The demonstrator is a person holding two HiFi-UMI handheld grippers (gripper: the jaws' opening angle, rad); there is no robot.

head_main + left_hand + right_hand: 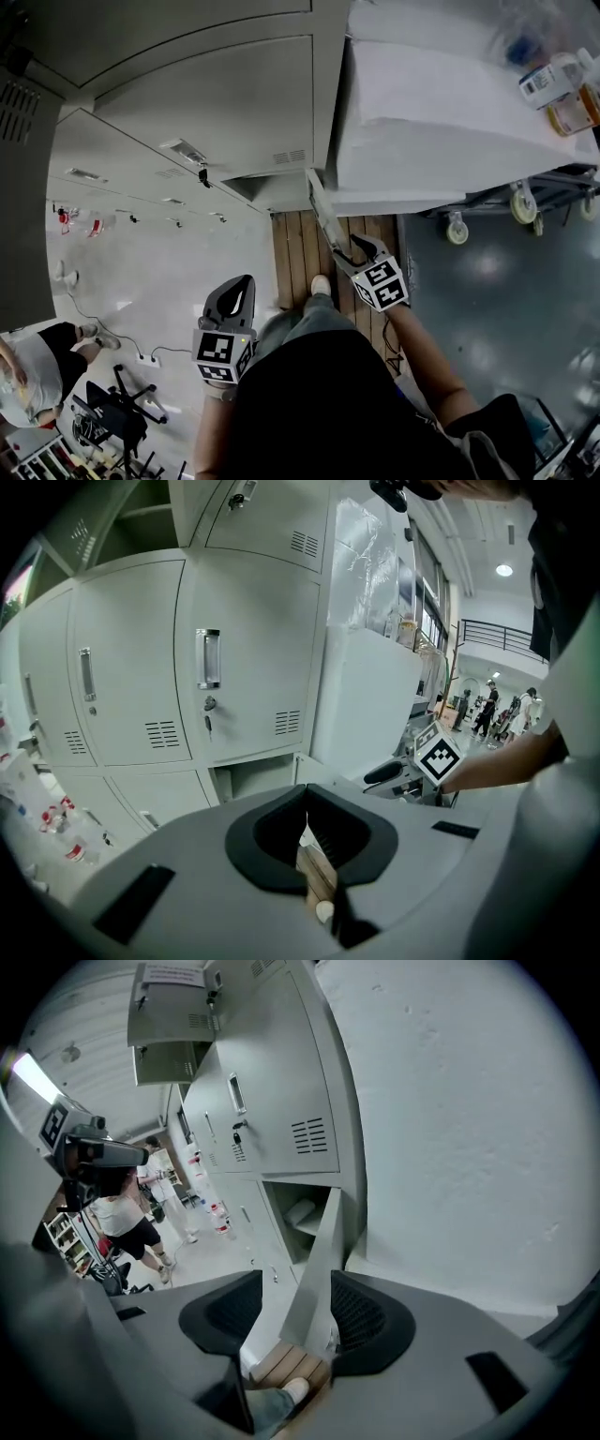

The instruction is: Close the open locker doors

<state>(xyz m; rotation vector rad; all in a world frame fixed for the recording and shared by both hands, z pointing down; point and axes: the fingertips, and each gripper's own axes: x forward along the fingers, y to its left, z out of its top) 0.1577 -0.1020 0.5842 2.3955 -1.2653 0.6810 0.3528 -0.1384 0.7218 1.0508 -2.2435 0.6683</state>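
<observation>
Bottom row, at the locker bank's end: the open grey metal locker door (317,1269) stands edge-on just beside a white-draped wheeled cart (422,112). Its thin edge sits between the parted jaws of the right gripper (364,247) — released, pads not clamped on it. The left gripper (246,283) hangs apart to the left — jaws pressed together, empty. Brown wooden slats (292,253) lie below.

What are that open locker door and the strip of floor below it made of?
Open locker door: likely painted sheet metal, pale grey, smooth satin; its edge looks thin and neighbouring doors have punched vents. Floor strip: apparently wood, brown parallel boards with visible seams; varnish can't be judged.
</observation>
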